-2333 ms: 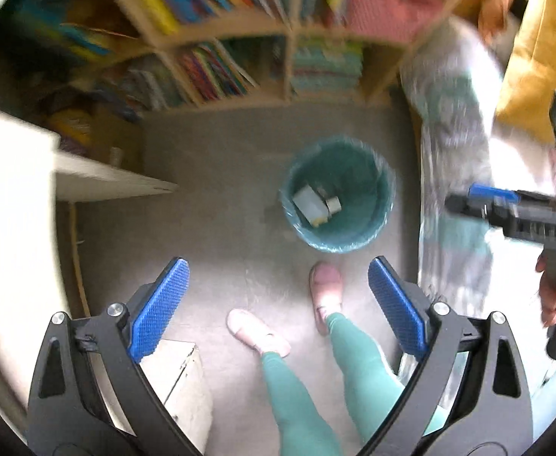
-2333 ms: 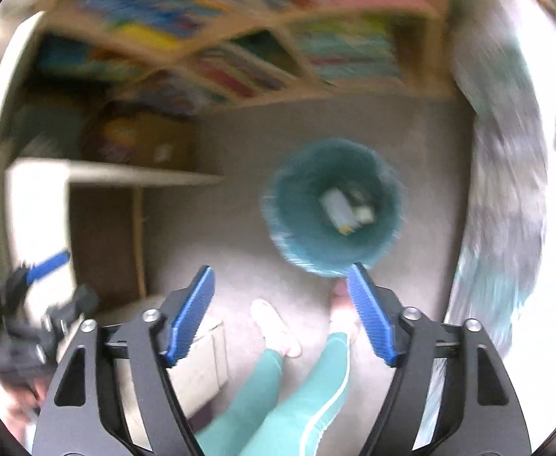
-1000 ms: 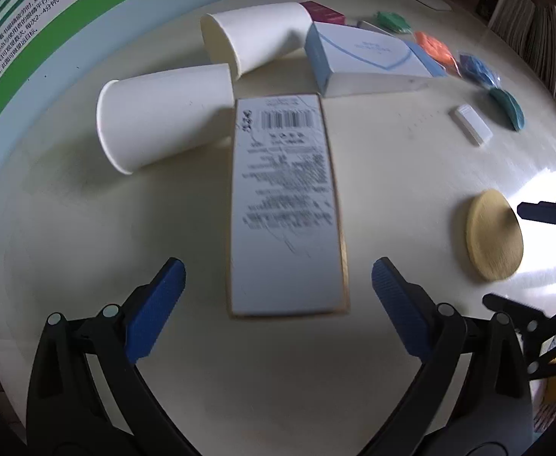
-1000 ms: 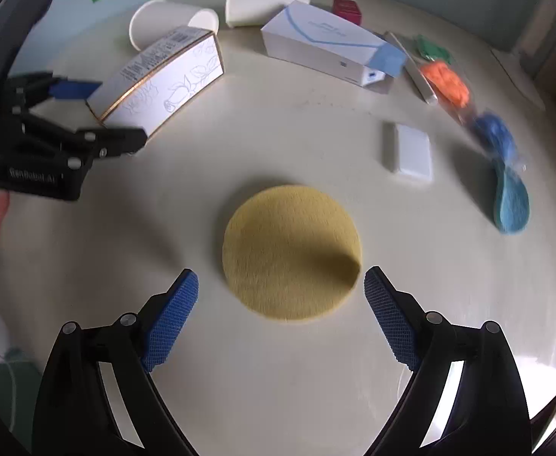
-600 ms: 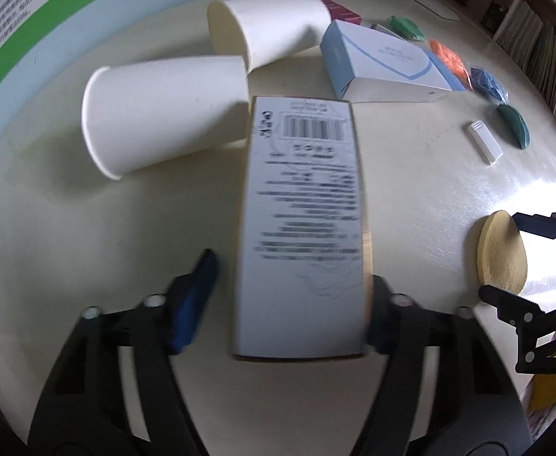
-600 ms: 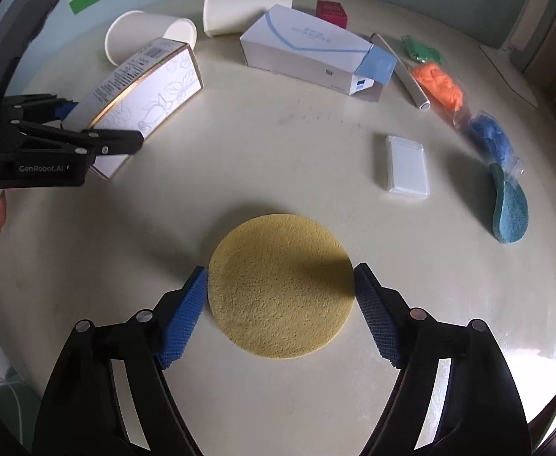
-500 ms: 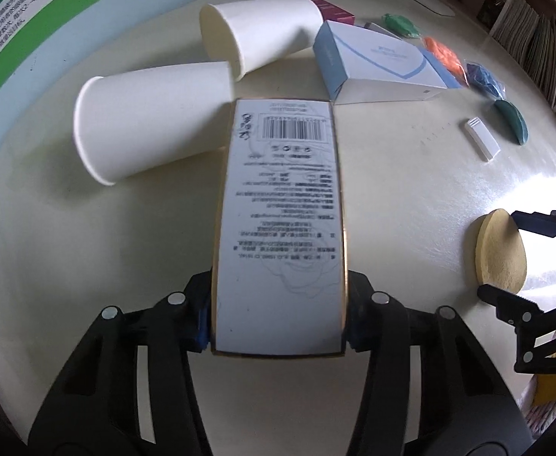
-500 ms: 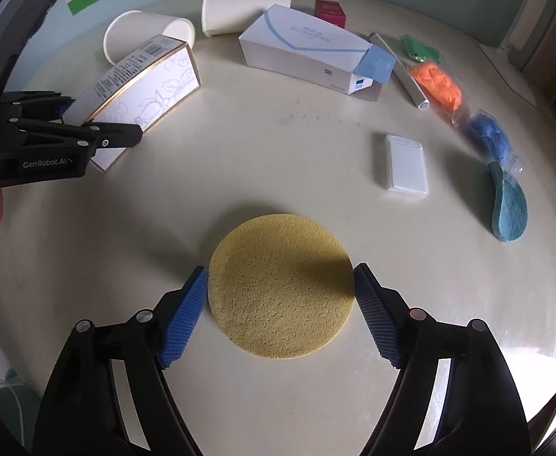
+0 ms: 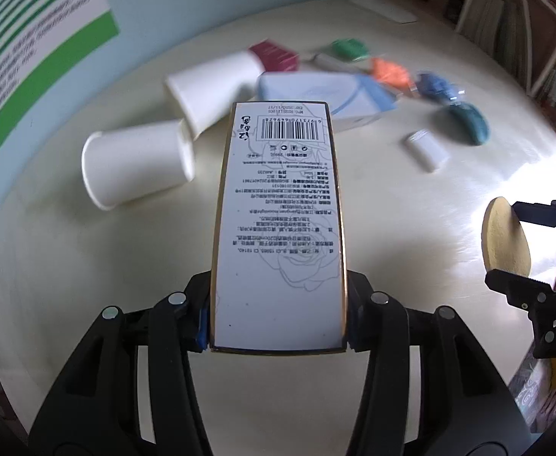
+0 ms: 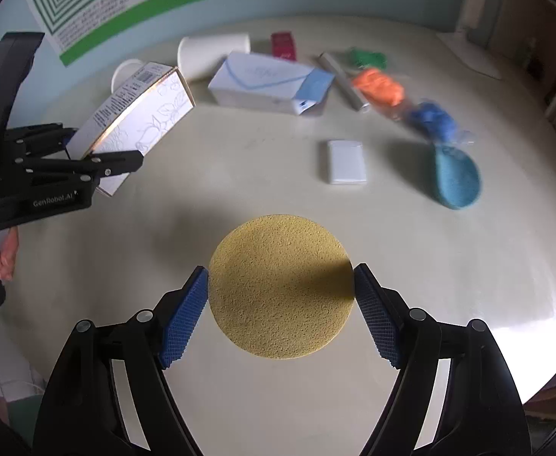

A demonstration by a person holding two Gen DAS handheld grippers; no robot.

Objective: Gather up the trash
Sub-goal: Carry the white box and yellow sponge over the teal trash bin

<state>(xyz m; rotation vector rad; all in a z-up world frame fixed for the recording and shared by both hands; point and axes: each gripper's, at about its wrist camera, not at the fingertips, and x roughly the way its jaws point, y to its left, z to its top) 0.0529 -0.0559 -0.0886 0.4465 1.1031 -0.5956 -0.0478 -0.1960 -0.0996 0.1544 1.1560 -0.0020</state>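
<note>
While you hold a tool in each hand, your left gripper (image 9: 278, 326) is squeezing a long white box (image 9: 279, 224) by its near end, with a pad tight on each side. The box has a barcode on top. Seen from the right wrist camera, it (image 10: 133, 114) is lifted off the round table (image 10: 258, 159) and tips up.

Your right gripper (image 10: 281, 313) is pinching a round yellow sponge (image 10: 281, 285), one blue pad on each edge. Whether the sponge is off the table, you cannot tell.

Everything else sits on the table beyond the sponge. Two white paper cups (image 9: 137, 161) lie on their sides, past the box. A pale blue and white box (image 10: 270, 83) lies just beside them. A small white block (image 10: 347, 161) lies between the sponge and that blue box. A teal sponge (image 10: 456, 180) sits off to the right of the block, near orange (image 10: 378, 87) and blue (image 10: 431, 117) bits in clear bags.
</note>
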